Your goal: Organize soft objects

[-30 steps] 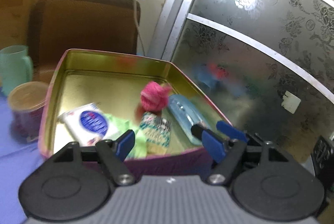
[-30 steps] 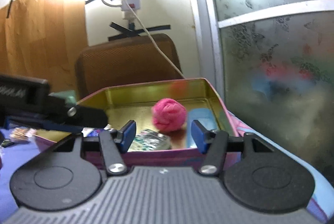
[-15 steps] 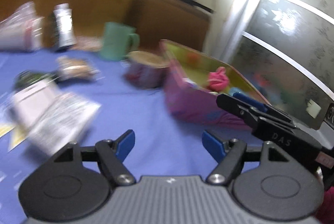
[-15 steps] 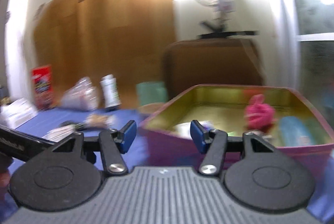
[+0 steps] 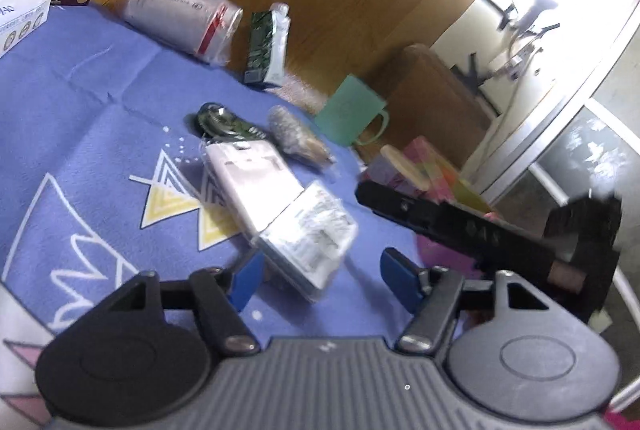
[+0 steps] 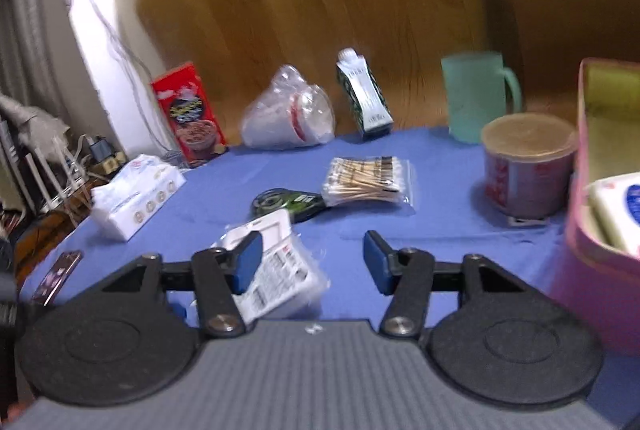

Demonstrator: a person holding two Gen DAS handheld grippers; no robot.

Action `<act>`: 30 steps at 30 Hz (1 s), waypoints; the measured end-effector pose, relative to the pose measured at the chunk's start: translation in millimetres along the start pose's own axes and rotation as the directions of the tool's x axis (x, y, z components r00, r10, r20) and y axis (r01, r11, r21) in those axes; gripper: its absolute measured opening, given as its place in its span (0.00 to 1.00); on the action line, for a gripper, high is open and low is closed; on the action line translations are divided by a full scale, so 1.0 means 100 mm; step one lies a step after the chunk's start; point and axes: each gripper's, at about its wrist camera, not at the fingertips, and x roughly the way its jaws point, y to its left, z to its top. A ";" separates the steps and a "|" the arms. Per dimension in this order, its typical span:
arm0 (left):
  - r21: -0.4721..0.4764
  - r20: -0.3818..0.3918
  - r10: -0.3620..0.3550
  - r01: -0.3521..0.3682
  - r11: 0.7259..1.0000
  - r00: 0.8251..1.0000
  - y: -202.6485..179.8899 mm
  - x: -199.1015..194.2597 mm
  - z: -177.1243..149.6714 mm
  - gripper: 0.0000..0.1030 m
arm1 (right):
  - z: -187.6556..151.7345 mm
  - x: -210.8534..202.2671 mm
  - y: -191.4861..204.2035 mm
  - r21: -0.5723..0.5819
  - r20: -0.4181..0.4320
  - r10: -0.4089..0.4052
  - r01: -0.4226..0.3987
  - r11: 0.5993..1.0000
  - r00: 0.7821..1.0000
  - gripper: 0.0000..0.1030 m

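While both grippers swing away from the pink tin [image 6: 600,230] toward the loose things on the blue cloth [image 5: 100,101], the job moves from dropping off to fetching the next piece. A second ago each camera looked down into the tin at a pink ball and packets; now the tin sits at the right edge of the right-hand view, a white packet [image 6: 616,205] still showing inside, so that delivery looks done.

Biggest open ground is the cloth in front of the tin, bare between the brown-lidded tub [image 6: 528,169] and the plastic-wrapped white pack [image 5: 280,201]. The back is crowded: wooden panel, green mug [image 6: 476,97], carton [image 6: 364,97], bagged cups [image 6: 288,113]. The cloth's left edge carries a tissue pack [image 6: 132,197], with a drop to clutter beyond.

Left gripper [image 5: 320,280] has just been narrowing, jaws still apart, the wrapped pack's near end between them, no squeeze visible. Right gripper [image 6: 312,266] has narrowed too, spread over bare cloth, that pack beside its left finger; it crosses the left view as a dark bar, close quarters. Smaller targets wait: cotton swabs [image 6: 368,181], tape dispenser [image 6: 288,201].
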 end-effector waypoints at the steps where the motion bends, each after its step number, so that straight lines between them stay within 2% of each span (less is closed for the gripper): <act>1: -0.005 -0.011 0.006 -0.006 1.000 1.000 0.01 0.05 0.00 0.55 | 0.01 0.08 -0.03 0.019 -0.026 0.013 -0.012 1.000 1.000 0.36; 3: -0.027 -0.034 -0.005 0.004 1.000 0.999 0.07 0.09 -0.05 0.48 | -0.03 0.15 -0.08 0.062 -0.083 0.050 -0.045 0.997 0.995 0.24; 5: -0.013 -0.036 -0.011 0.011 1.000 0.999 0.07 0.08 -0.09 0.48 | -0.13 0.12 -0.07 0.064 -0.115 0.066 -0.059 0.996 0.991 0.24; 9: 0.002 -0.067 -0.041 0.041 0.999 0.997 0.05 0.02 -0.15 0.48 | -0.38 -0.24 0.00 0.046 -0.128 0.089 -0.084 0.995 0.988 0.26; 11: 0.012 -0.087 -0.058 0.059 0.998 0.995 0.03 -0.01 -0.18 0.50 | -0.54 -0.42 0.06 0.043 -0.140 0.109 -0.104 0.994 0.984 0.27; 12: 0.013 -0.096 -0.064 0.066 0.998 0.993 0.03 -0.01 -0.19 0.54 | -0.61 -0.51 0.08 0.038 -0.147 0.127 -0.123 0.992 0.981 0.27; 14: 0.025 -0.100 -0.065 0.068 0.997 0.993 0.00 -0.04 -0.22 0.56 | -0.71 -0.64 0.14 0.012 -0.139 0.130 -0.129 0.992 0.982 0.34; 15: 0.034 -0.103 -0.061 0.065 0.997 0.993 -0.01 -0.04 -0.22 0.56 | -0.75 -0.69 0.18 -0.025 -0.133 0.104 -0.108 0.994 0.986 0.47; 16: 0.044 -0.104 -0.055 0.060 0.997 0.993 -0.02 -0.05 -0.24 0.56 | -0.77 -0.71 0.23 -0.063 -0.120 0.069 -0.077 0.995 0.990 0.51; 18: 0.050 -0.105 -0.047 0.052 0.997 0.993 -0.04 -0.05 -0.24 0.56 | -0.79 -0.70 0.29 -0.129 -0.116 0.035 -0.050 0.990 0.993 0.51; 20: 0.048 -0.106 -0.041 0.047 0.998 0.994 -0.05 -0.05 -0.24 0.56 | -0.77 -0.62 0.32 -0.145 -0.124 0.033 -0.051 0.988 0.992 0.52; 22: 0.054 -0.106 -0.033 0.039 0.998 0.994 -0.04 -0.04 -0.23 0.52 | -0.78 -0.52 0.38 -0.204 -0.128 0.023 -0.049 0.978 0.992 0.58; 25: 0.071 -0.107 -0.020 0.027 0.997 0.994 -0.07 -0.04 -0.21 0.45 | -0.84 -0.40 0.53 -0.361 -0.110 -0.025 -0.017 0.932 0.994 0.59; 27: 0.088 -0.113 -0.057 0.067 0.994 0.992 -0.13 -0.06 -0.21 0.36 | -0.86 -0.36 0.60 -0.400 -0.090 -0.036 -0.003 0.917 0.995 0.55; 28: 0.103 -0.119 -0.085 0.098 0.990 0.989 -0.20 -0.06 -0.22 0.34 | -0.85 -0.35 0.60 -0.393 -0.090 -0.028 -0.010 0.919 0.996 0.48; 30: 0.174 -0.114 -0.061 0.080 0.981 0.992 -0.37 -0.06 -0.25 0.34 | -0.86 -0.35 0.59 -0.384 -0.084 -0.020 -0.014 0.923 0.996 0.41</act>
